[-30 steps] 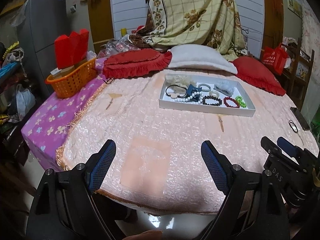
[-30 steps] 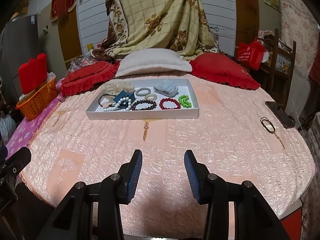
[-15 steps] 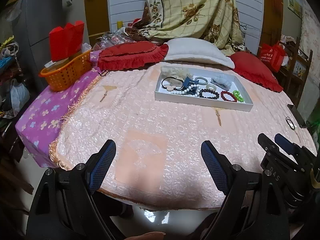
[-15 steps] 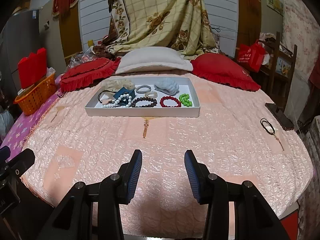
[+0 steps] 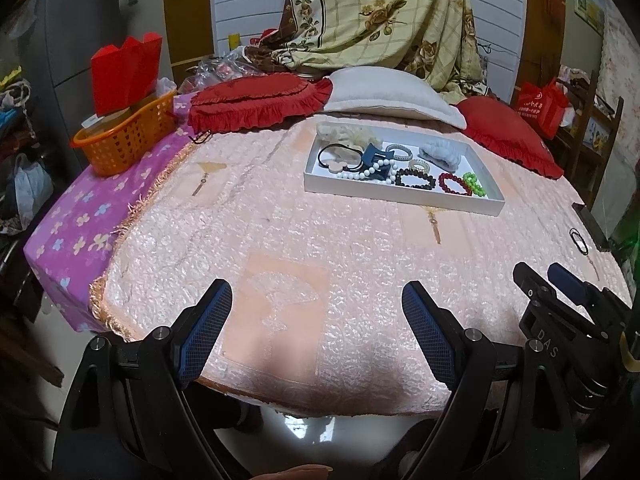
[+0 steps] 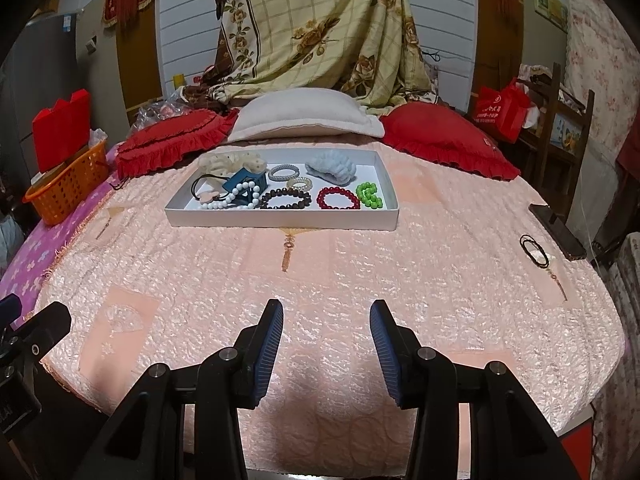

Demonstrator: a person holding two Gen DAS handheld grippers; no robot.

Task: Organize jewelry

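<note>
Beaded red bracelet (image 6: 338, 197) in white tray (image 6: 280, 224) — looking light, slippery; I'm aiming for its rim, both grippers' fingers (image 6: 269, 350) spread, empty.

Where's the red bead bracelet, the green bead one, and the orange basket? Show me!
red bead bracelet (image 6: 338, 197): right wrist view, on its near beads.
green bead bracelet (image 6: 370, 195): right wrist view, on the beads.
orange basket (image 5: 128, 136): left wrist view, on its side wall.

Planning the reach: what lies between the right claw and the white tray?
Only bare pink quilted bedspread, with a woven tassel motif in it, separates the right claw from the white tray; the right wrist view shows it.
</note>
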